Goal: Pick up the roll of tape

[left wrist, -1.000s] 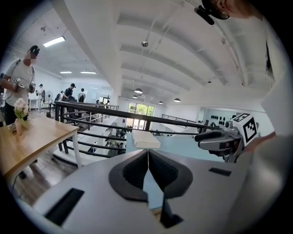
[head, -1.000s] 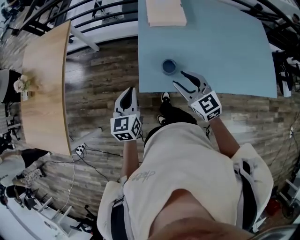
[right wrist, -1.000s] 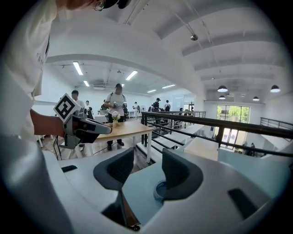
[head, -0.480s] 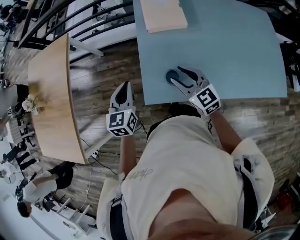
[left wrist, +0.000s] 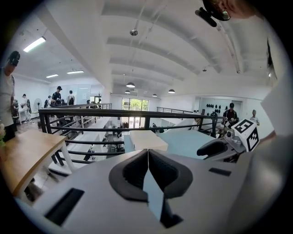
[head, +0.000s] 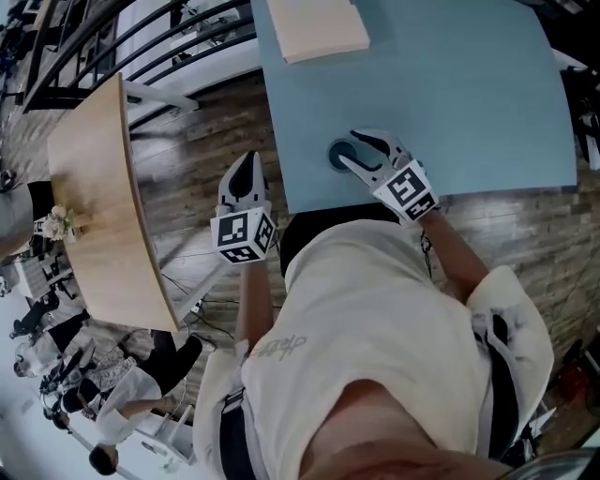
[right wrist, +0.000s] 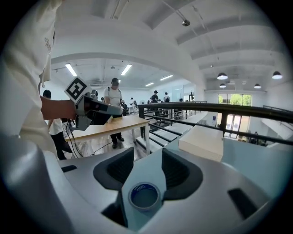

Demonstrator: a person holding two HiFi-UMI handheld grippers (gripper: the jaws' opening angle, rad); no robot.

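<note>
The left hand-held gripper (head: 246, 169) hangs over the wooden floor (head: 202, 150) just off the bench (head: 450, 84), jaws pressed together on nothing; the right hand-held gripper (right wrist: 147, 157) stands wide apart around the roll of tape (right wrist: 144, 196), which lies flat near the bench's front edge; a beige board (head: 317, 26) lies farther back.

Wore a loose cream shirt (head: 375, 319) with wide short sleeves (head: 514, 323) and faint script printed near the left chest. Worked with 2 pale grey tools, left gripper (head: 246, 157) and right gripper (head: 349, 150), both lined with black pads (head: 247, 180), each capped by a white cube (head: 242, 234) bearing black square markers.
</note>
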